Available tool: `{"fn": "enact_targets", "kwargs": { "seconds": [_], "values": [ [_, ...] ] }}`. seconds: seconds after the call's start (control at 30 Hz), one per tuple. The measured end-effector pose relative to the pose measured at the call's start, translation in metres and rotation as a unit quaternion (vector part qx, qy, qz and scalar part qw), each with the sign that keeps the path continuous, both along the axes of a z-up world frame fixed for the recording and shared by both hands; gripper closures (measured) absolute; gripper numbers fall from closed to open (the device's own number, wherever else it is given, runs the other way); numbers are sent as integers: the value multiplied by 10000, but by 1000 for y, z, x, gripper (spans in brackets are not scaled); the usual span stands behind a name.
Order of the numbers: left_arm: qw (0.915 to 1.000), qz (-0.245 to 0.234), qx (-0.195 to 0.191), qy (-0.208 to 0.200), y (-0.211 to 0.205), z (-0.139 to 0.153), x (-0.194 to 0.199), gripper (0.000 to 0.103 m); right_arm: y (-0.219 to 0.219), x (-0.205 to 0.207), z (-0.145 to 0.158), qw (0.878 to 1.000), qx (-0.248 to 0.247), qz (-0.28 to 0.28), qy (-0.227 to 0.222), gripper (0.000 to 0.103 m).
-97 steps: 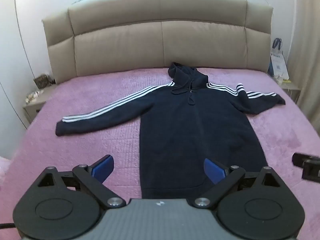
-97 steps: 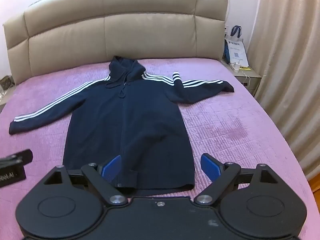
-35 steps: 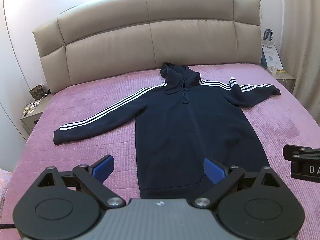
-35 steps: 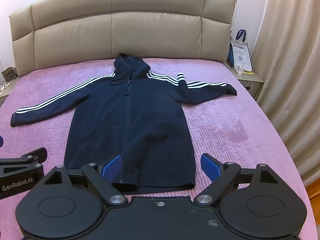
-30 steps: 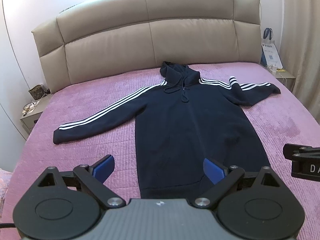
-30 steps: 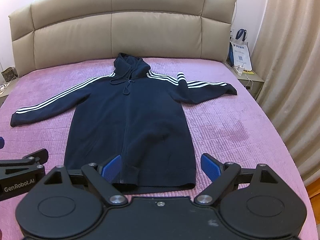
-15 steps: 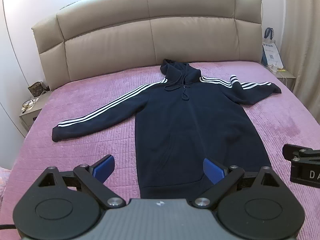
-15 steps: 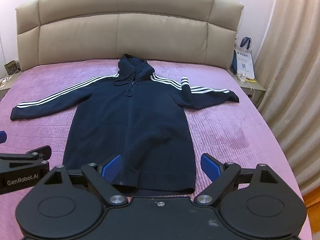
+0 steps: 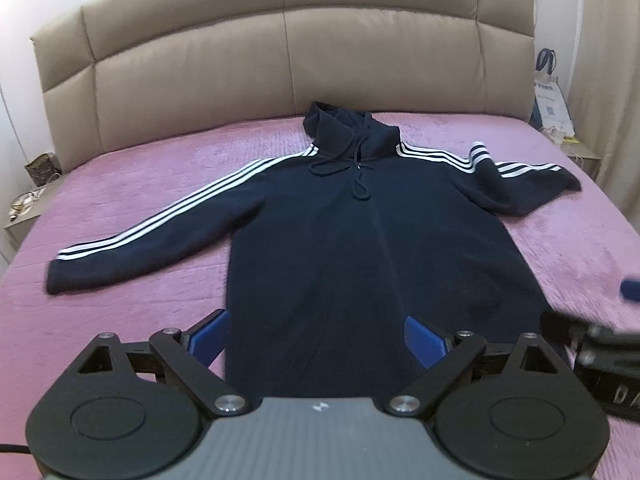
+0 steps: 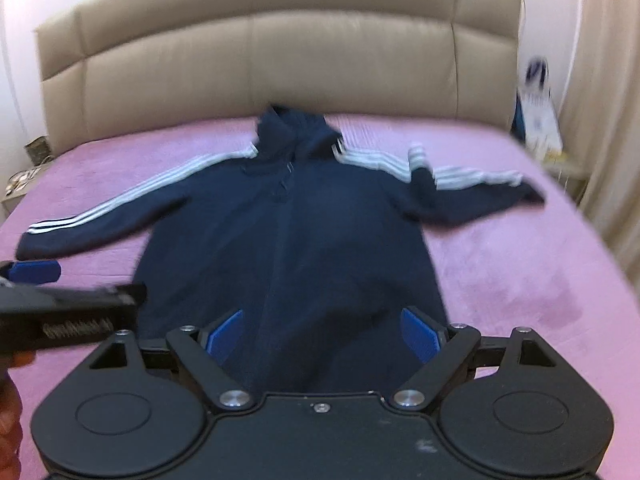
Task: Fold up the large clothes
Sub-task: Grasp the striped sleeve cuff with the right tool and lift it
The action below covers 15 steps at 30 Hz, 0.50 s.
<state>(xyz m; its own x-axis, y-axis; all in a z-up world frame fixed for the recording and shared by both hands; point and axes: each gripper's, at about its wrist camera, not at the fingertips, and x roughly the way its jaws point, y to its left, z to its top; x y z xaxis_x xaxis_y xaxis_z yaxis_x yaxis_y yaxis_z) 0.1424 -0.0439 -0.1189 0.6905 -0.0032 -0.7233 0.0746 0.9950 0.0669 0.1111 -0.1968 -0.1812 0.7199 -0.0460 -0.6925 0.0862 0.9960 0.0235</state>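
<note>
A dark navy hoodie (image 9: pixel 360 248) with white sleeve stripes lies flat, face up, on the pink bed, hood toward the headboard and both sleeves spread out. It also shows in the right wrist view (image 10: pixel 288 240), blurred. My left gripper (image 9: pixel 318 338) is open and empty, hovering over the hoodie's lower hem. My right gripper (image 10: pixel 322 334) is open and empty, also over the lower body of the hoodie. The left gripper shows at the left edge of the right wrist view (image 10: pixel 36 272).
The pink bedspread (image 9: pixel 140 184) covers the whole bed. A beige padded headboard (image 9: pixel 280 64) stands behind. A nightstand (image 9: pixel 24 216) is at the left, and a bag (image 9: pixel 550 96) on another nightstand at the right. Curtains (image 10: pixel 600 140) hang at the right.
Both grippers have moved forward and lower toward the hoodie, which now looks larger. The right wrist view is motion blurred. The hoodie has not moved.
</note>
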Motion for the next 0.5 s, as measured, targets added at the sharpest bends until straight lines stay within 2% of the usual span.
{"fn": "enact_targets", "kwargs": {
  "seconds": [0.07, 0.17, 0.27, 0.43, 0.5],
  "values": [
    [9998, 2, -196, -51, -7, -24, 28, 10, -25, 28, -20, 9999, 7, -121, -49, 6],
    [9983, 34, -541, -215, -19, -51, 77, 10, -77, 74, -41, 9988, 189, -401, -208, 16],
    [9964, 130, -727, -418, -36, -72, 127, 10, -141, 120, -57, 9939, 540, -793, -536, 17],
    [9935, 360, -959, -488, -63, -102, 194, 10, -249, 196, -65, 9809, 561, -1385, -1242, 16],
    [9924, 421, -1057, -460, -69, -111, 207, 10, -295, 229, -66, 9752, 575, -1706, -1291, 16]
  ]
}}
